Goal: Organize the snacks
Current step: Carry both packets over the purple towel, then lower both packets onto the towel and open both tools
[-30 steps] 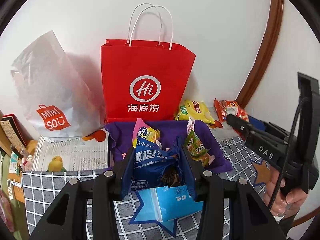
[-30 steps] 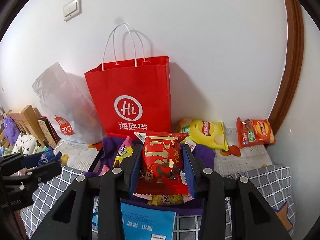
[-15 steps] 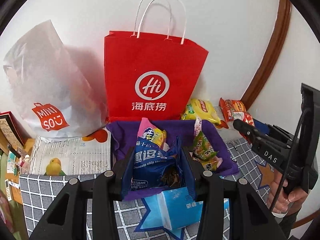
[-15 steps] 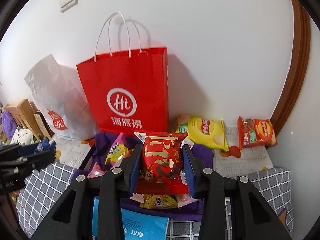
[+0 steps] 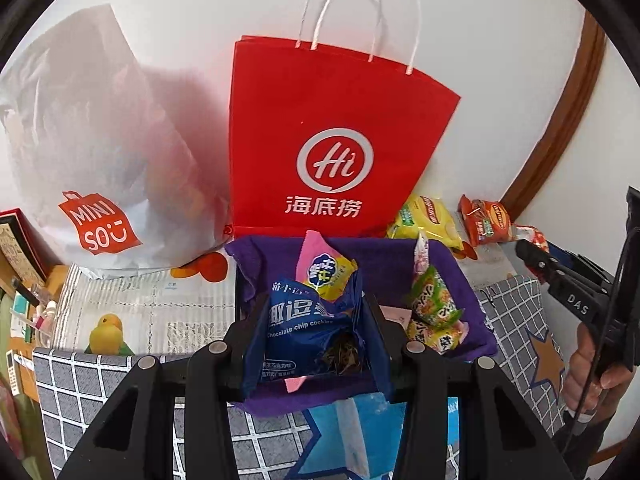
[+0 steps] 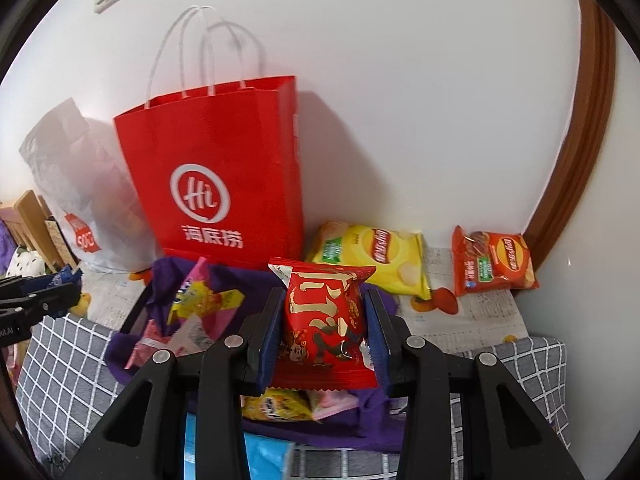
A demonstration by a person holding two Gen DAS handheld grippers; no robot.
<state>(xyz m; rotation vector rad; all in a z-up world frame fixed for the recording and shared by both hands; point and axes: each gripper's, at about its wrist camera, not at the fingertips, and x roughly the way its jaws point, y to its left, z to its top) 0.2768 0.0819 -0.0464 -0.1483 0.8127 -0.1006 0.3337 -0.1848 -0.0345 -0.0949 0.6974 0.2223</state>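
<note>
Two packets in my grip: left gripper (image 5: 316, 332) clamps the blue cookie packet (image 5: 304, 328), right gripper (image 6: 326, 328) the red snack packet (image 6: 326, 320), seemingly above the purple-lined basket (image 5: 400, 252).

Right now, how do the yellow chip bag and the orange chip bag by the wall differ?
The yellow chip bag is larger and lies next to the red paper bag; the orange chip bag is smaller and sits close to the brown trim. Both lie loose on the printed paper, outside the purple bin.
</note>
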